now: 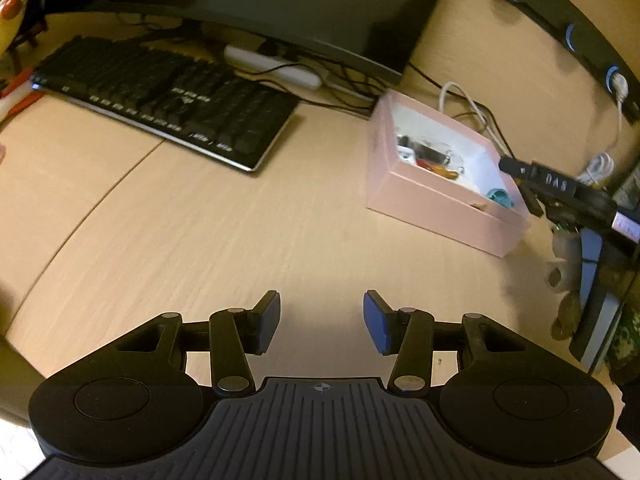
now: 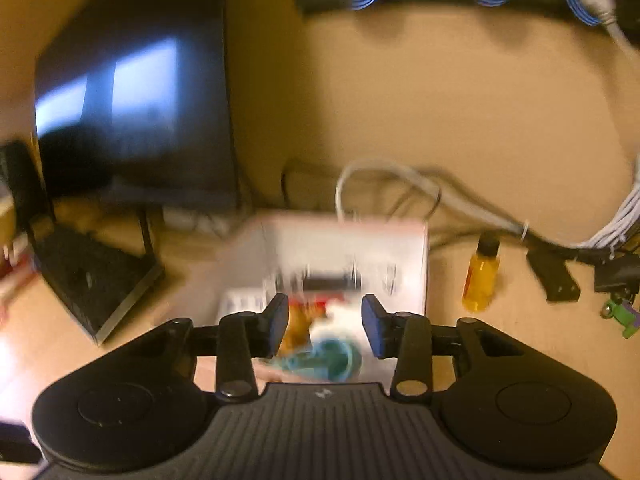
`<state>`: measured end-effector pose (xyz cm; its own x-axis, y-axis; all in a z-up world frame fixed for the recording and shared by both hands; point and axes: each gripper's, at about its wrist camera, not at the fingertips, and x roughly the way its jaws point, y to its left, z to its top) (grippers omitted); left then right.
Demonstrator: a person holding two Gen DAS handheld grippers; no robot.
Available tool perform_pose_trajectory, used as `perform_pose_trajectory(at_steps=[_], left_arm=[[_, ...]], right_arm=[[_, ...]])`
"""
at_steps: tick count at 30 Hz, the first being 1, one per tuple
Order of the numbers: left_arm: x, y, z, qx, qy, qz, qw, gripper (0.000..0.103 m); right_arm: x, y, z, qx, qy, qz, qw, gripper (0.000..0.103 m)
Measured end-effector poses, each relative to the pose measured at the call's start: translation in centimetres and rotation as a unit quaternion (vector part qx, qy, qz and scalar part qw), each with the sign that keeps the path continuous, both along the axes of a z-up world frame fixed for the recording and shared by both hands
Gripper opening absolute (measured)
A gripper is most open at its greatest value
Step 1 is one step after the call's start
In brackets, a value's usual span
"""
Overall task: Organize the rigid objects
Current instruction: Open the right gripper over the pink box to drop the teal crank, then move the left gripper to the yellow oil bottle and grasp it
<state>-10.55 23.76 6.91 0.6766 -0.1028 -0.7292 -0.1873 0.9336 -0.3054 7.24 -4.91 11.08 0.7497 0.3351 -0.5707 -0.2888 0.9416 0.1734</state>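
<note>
Right wrist view: right gripper (image 2: 325,324) poised above the pink box (image 2: 416,256), jaws apart and holding nothing.

Small items already lie in the box, a teal round piece (image 2: 332,360) nearest. A yellow bottle (image 2: 482,278) and a green toy (image 2: 622,314) remain on the desk (image 2: 400,100) to the right. The left gripper (image 1: 322,322) is likewise released over bare desk, left of the box (image 1: 440,208). Blur suggests quick motion; a hasty reach could knock the bottle over or snag the white cable (image 2: 400,178) behind the box.
</note>
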Motion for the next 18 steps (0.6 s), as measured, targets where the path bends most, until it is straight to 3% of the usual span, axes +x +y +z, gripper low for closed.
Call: perform_pose_trajectory(at_steps=[3, 6, 10, 16, 18], left_arm=[[0.4, 0.0, 0.2, 0.001, -0.002, -0.006, 1.0, 0.05], [1.1, -0.8, 0.6, 0.01, -0.018, -0.034, 0.9992, 0.05], [2.8, -3.3, 1.2, 0.032, -0.045, -0.085, 0.9949, 0.051], [6.9, -9.6, 3.1, 0.031, -0.117, -0.168, 0.9782, 0.051], [8.3, -12.2, 3.6, 0.024, -0.133, -0.218, 0.9666, 0.051]], right_arm=[[0.2, 0.8, -0.2, -0.038, 0.016, 0.011, 0.999, 0.046], [-0.7, -0.4, 1.4, 0.001, -0.004, -0.016, 1.0, 0.046], [-3.1, -2.5, 3.1, -0.01, -0.013, -0.048, 0.999, 0.046], [-7.5, -7.7, 2.3, -0.11, 0.029, -0.052, 0.992, 0.046], [-9.3, -10.0, 1.4, -0.142, 0.047, -0.066, 0.987, 0.046]])
